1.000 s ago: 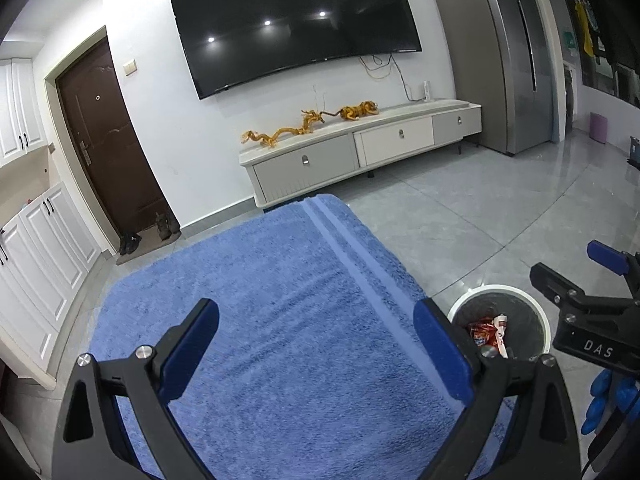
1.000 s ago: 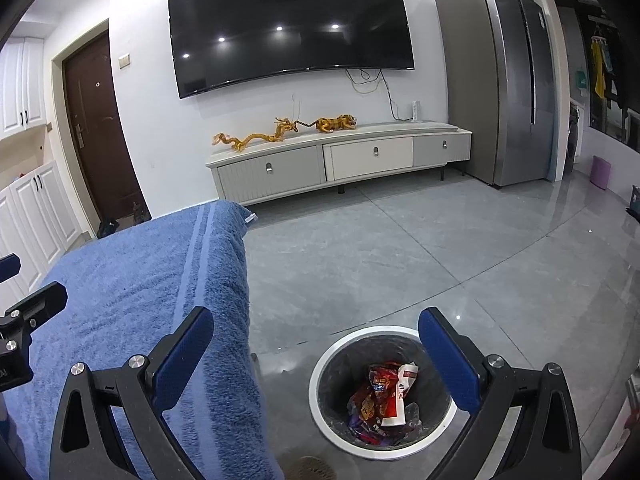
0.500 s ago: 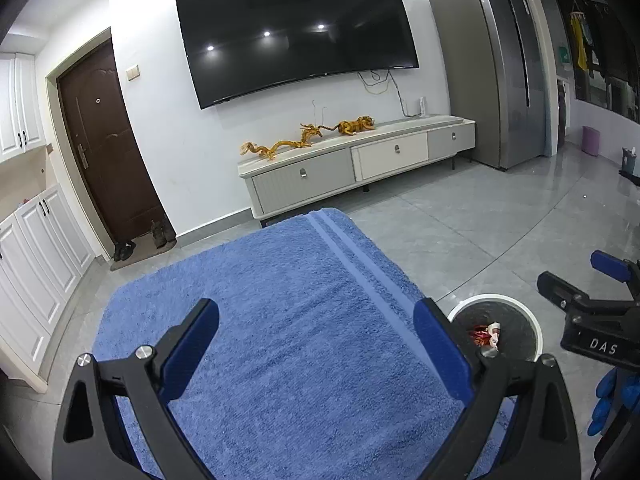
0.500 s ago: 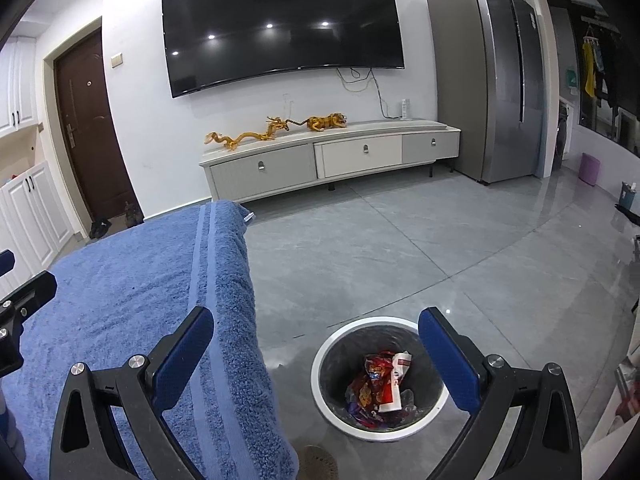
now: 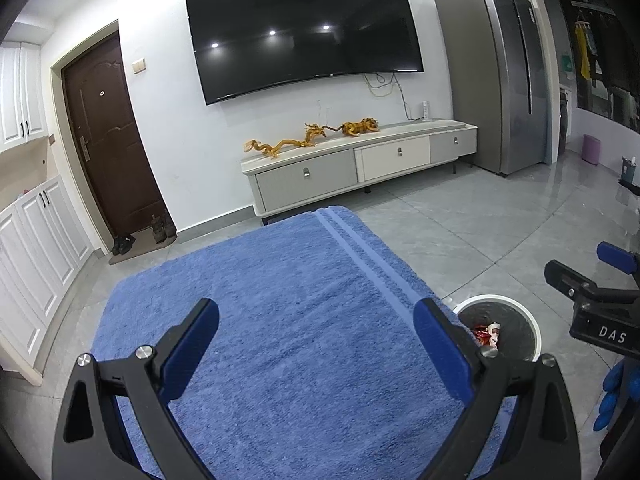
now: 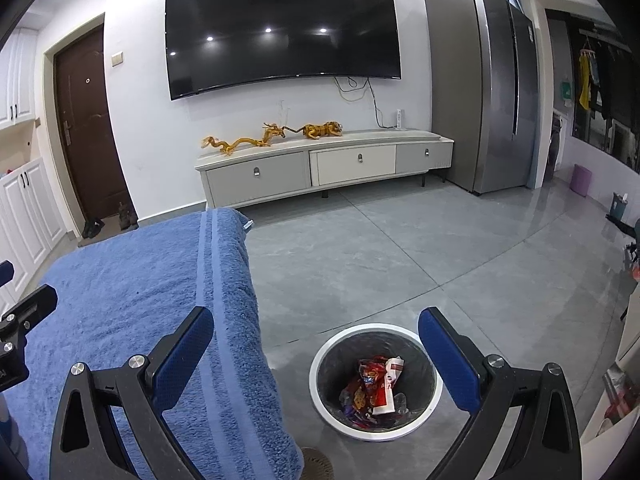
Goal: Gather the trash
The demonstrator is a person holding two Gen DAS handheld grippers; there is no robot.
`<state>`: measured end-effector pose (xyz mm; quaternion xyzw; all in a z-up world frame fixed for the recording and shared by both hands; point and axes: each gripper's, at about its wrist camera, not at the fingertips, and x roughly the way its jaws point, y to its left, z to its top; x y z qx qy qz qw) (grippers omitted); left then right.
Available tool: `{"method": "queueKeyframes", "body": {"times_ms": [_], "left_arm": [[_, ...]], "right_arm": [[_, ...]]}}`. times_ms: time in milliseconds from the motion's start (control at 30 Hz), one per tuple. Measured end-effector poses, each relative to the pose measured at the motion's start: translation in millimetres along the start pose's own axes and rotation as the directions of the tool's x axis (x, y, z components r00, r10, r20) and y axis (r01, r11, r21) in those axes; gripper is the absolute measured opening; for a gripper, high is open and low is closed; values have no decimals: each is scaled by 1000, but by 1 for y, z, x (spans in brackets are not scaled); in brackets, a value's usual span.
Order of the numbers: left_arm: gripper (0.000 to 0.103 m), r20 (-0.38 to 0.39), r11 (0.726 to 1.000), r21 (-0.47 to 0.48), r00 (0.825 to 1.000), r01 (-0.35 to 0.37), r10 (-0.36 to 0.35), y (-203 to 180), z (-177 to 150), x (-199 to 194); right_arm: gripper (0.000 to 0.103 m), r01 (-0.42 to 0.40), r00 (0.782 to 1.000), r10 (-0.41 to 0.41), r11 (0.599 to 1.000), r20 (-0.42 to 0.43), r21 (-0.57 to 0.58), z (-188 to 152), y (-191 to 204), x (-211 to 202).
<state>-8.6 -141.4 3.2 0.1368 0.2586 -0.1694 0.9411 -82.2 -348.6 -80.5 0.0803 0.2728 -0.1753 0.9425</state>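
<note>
A round white-rimmed trash bin (image 6: 340,418) stands on the grey floor just right of a blue-towelled table (image 6: 120,312). Inside it lie red snack wrappers (image 6: 370,384) and crumpled white paper. My right gripper (image 6: 316,358) hangs open above the bin and the table's right edge, holding nothing. In the left wrist view my left gripper (image 5: 316,348) is open over the blue towel (image 5: 280,300), also holding nothing. That view shows the bin (image 5: 520,316) at the lower right, partly hidden behind a blue finger pad. The right gripper's body (image 5: 592,300) shows at the right edge there.
A low TV cabinet (image 6: 328,168) with golden dragon figurines stands against the far wall under a large TV (image 6: 280,32). A tall grey fridge (image 6: 484,88) is at the right, a brown door (image 6: 86,128) at the left. Open grey tile floor (image 6: 400,252) lies between.
Both cameras have risen and pulled back a little, so the bin looks smaller and lower in the left view. Both grippers stay open with nothing held; the bin's contents look the same.
</note>
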Motion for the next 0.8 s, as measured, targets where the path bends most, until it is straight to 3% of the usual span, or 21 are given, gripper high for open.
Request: {"method": "queueKeyframes", "body": {"times_ms": [467,800], "left_arm": [[98,18,998,-54,1000,11,-10,24,-6,-12],[98,-8,991,-124,999,-41,40,61,-21,-13]], "right_arm": [[103,16,1000,-16,1000,23,-20,4,19,-12],[103,-19,1000,20,997,4,-81,3,56,-7]]}}
